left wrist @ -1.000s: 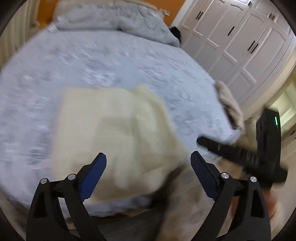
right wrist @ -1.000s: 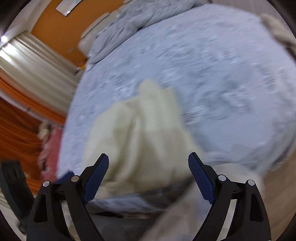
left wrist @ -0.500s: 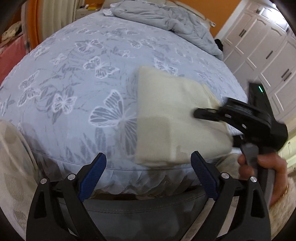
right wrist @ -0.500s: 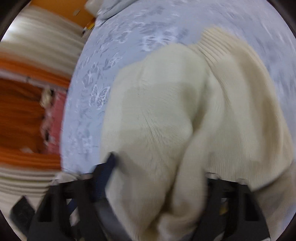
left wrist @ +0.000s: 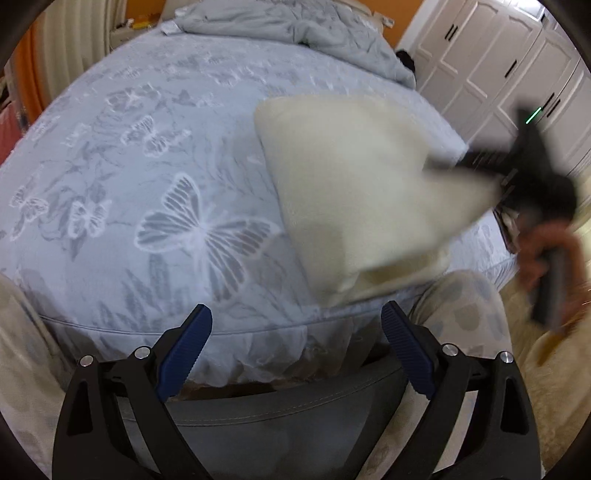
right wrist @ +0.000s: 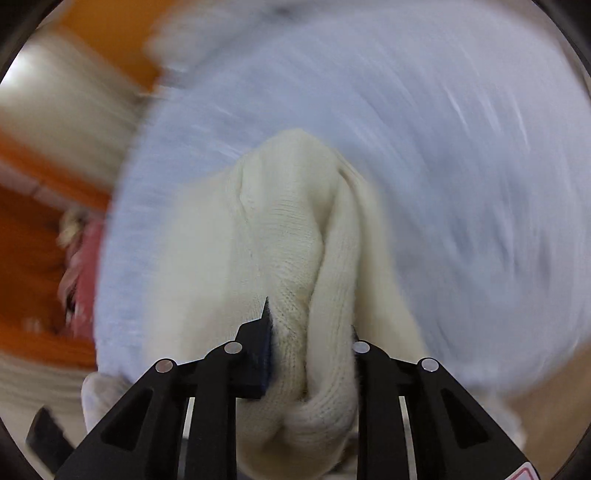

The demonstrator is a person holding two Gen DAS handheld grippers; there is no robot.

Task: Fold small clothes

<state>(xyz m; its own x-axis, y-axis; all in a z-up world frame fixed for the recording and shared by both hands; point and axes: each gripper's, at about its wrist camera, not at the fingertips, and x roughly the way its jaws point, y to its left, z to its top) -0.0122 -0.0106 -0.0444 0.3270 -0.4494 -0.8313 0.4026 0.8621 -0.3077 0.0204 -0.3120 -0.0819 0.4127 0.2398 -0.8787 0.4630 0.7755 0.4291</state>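
A cream knit sweater (left wrist: 351,177) lies on the butterfly-print blue bed sheet (left wrist: 147,166), its right side pulled up off the bed. My right gripper (left wrist: 465,162) has that raised part. In the right wrist view a thick bunch of the sweater (right wrist: 288,221) is squeezed between the closing jaws of my right gripper (right wrist: 310,321). My left gripper (left wrist: 295,314) hangs open over the bed's front edge, left of and below the sweater, with nothing between its fingers. Both views are motion-blurred.
A crumpled grey duvet (left wrist: 295,29) lies at the head of the bed. White wardrobe doors (left wrist: 498,74) stand at the right. A hand (left wrist: 546,251) grips the right gripper's handle. The grey bed base (left wrist: 277,406) runs below. Orange curtains (right wrist: 29,240) hang at left.
My right gripper dropped onto the sweater's near edge, closed on a bunch of it and lifted it to the right. My left gripper pulled back toward the bed's front edge, still open.
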